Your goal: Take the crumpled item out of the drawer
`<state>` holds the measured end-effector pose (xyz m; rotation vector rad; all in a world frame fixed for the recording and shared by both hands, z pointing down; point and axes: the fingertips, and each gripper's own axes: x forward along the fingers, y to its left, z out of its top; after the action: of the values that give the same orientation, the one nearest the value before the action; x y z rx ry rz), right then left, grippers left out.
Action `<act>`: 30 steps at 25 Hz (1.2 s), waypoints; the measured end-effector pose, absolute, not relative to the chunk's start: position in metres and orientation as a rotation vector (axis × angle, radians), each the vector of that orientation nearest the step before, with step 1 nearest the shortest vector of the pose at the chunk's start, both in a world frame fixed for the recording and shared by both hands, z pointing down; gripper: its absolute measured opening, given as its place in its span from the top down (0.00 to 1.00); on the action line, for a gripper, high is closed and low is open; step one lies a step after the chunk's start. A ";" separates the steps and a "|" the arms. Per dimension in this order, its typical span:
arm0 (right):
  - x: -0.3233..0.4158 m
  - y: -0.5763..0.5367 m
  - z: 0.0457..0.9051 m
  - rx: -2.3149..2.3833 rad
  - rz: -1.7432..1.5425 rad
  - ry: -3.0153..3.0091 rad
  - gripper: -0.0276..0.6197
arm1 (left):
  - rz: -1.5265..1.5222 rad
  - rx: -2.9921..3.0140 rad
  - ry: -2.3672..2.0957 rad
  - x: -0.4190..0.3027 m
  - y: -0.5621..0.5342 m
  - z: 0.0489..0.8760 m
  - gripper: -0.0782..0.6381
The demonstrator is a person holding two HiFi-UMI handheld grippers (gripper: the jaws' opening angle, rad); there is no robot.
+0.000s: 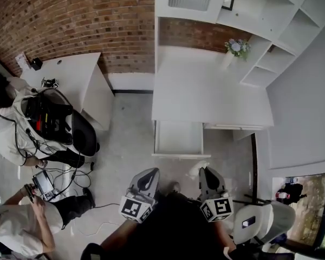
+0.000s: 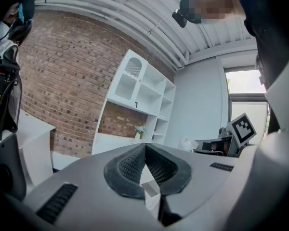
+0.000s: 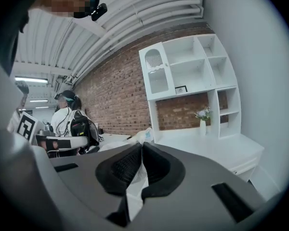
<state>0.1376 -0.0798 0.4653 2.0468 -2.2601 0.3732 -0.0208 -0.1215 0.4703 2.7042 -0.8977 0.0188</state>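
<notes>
The white desk's drawer (image 1: pixel 178 137) stands pulled out, and its inside looks bare. A crumpled white item (image 1: pixel 195 171) hangs just in front of the drawer, below its front edge. My right gripper (image 1: pixel 205 171) is shut on it. In the right gripper view the crumpled item (image 3: pixel 145 135) pokes out above the right gripper (image 3: pixel 141 147) and runs down between the pads. My left gripper (image 1: pixel 151 173) hovers beside it to the left, a little short of the drawer. In its own view the left gripper (image 2: pixel 145 146) is shut at the tips on nothing.
A white desk (image 1: pixel 206 91) with a shelf unit (image 1: pixel 271 20) and a vase of flowers (image 1: pixel 235 47) lies ahead. A side table (image 1: pixel 70 72) stands at the left. Two people (image 1: pixel 16 129) and a chair with a backpack (image 1: pixel 51 118) sit left. A pale chair (image 1: pixel 262 221) is at the lower right.
</notes>
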 end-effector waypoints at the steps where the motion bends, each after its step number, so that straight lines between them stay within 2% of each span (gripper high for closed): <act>1: 0.140 -0.079 0.464 2.047 0.375 -2.267 0.92 | 0.018 2.703 -0.905 -0.018 -0.122 0.469 0.86; 30: 0.171 -0.094 0.465 2.029 0.383 -2.306 0.92 | 0.051 2.724 -0.961 0.017 -0.137 0.460 0.86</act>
<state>0.1713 -0.0943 0.4647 2.0287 -2.3056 0.3833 0.0171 -0.1366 0.4596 2.7240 -0.9612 0.0508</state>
